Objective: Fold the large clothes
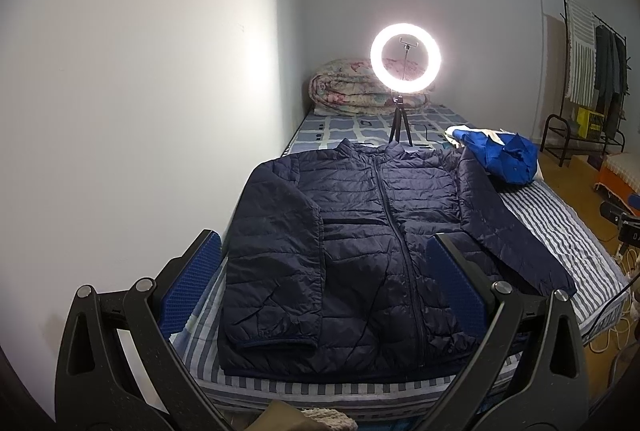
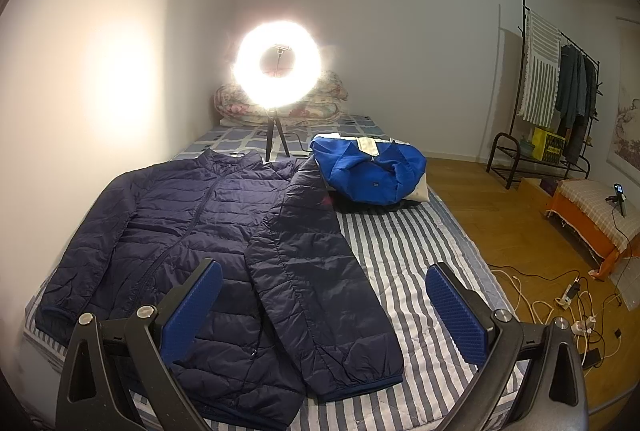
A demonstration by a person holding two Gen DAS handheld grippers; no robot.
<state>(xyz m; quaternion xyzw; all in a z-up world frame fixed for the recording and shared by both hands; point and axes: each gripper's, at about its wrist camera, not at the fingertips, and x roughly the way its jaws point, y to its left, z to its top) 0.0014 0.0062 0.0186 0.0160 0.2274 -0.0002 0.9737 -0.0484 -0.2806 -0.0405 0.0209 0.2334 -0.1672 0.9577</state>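
Observation:
A navy quilted puffer jacket lies flat, front up and zipped, on the striped bed. Its left sleeve is folded over the body; its right sleeve lies spread toward the bed's right side. It also shows in the right wrist view. My left gripper is open and empty, held above the jacket's hem. My right gripper is open and empty, above the right sleeve's cuff end.
A lit ring light on a tripod stands on the bed behind the collar. A crumpled blue garment lies at the bed's right. A rolled quilt sits at the head. A clothes rack and floor cables are at right.

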